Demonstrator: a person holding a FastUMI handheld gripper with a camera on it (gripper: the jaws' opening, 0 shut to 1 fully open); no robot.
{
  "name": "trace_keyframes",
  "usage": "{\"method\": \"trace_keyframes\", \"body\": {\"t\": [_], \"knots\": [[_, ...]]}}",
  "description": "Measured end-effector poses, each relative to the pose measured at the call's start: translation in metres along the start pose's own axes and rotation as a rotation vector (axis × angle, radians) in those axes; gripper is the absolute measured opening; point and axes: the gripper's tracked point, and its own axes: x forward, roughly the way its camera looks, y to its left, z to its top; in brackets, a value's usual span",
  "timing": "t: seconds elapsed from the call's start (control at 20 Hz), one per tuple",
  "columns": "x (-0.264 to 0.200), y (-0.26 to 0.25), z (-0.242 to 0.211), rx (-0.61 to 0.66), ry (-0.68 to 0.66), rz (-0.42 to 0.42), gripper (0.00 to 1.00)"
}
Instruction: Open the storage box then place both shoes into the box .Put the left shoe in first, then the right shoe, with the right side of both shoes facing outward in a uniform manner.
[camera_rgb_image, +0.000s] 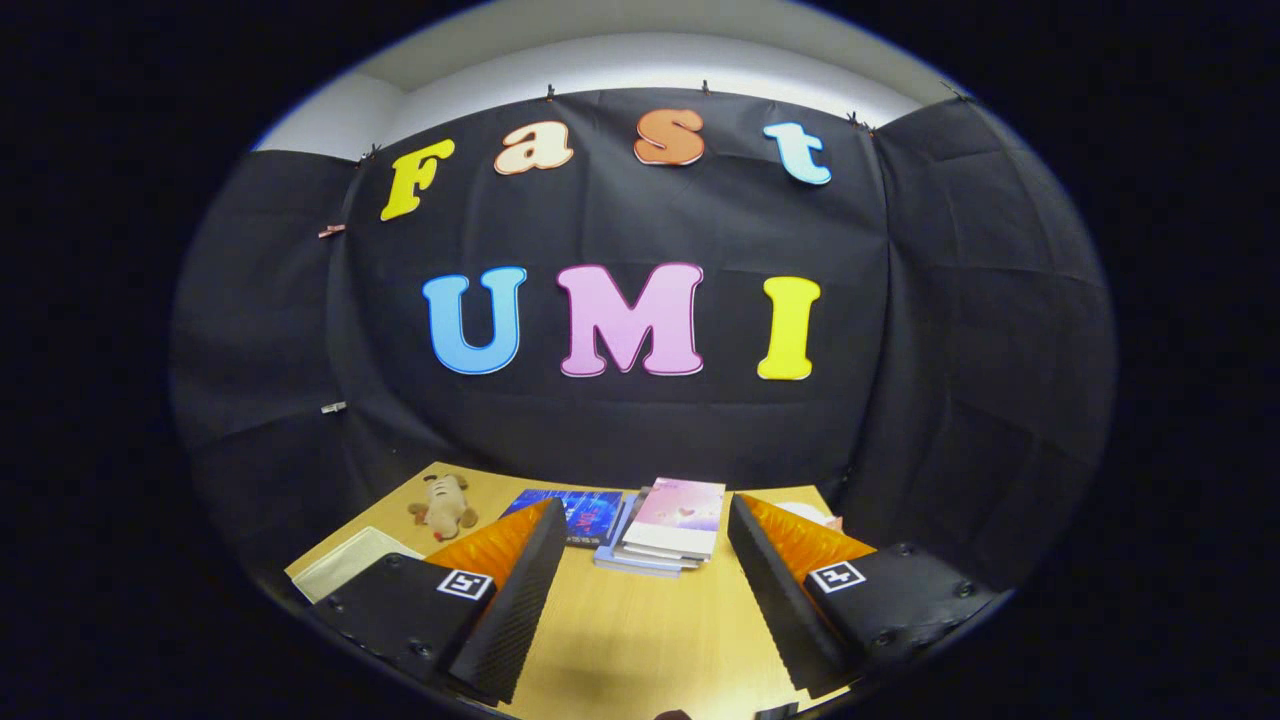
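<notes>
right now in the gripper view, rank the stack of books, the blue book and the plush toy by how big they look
1. stack of books, just beyond the open gripper
2. blue book, partly hidden by a finger, so unsure
3. plush toy, smallest, though also farther away

The gripper (645, 520) has ribbed jaws, screwed housings and a square marker on each side.

Before you lies a pale wood table (640, 630). On it, a tan soft toy (443, 506), a dark blue patterned book (575, 512), and a pink-covered book (678, 515) atop a stack.
</notes>
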Motion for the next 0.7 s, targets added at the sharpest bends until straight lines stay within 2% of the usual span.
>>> {"method": "trace_keyframes", "body": {"t": [0.2, 0.45, 0.7], "knots": [[-0.021, -0.001, 0.024, -0.044, -0.087, 0.014, 0.98], [-0.030, -0.004, 0.021, -0.034, -0.083, 0.052, 0.96], [-0.028, -0.024, 0.020, -0.026, -0.080, 0.048, 0.98]]}}
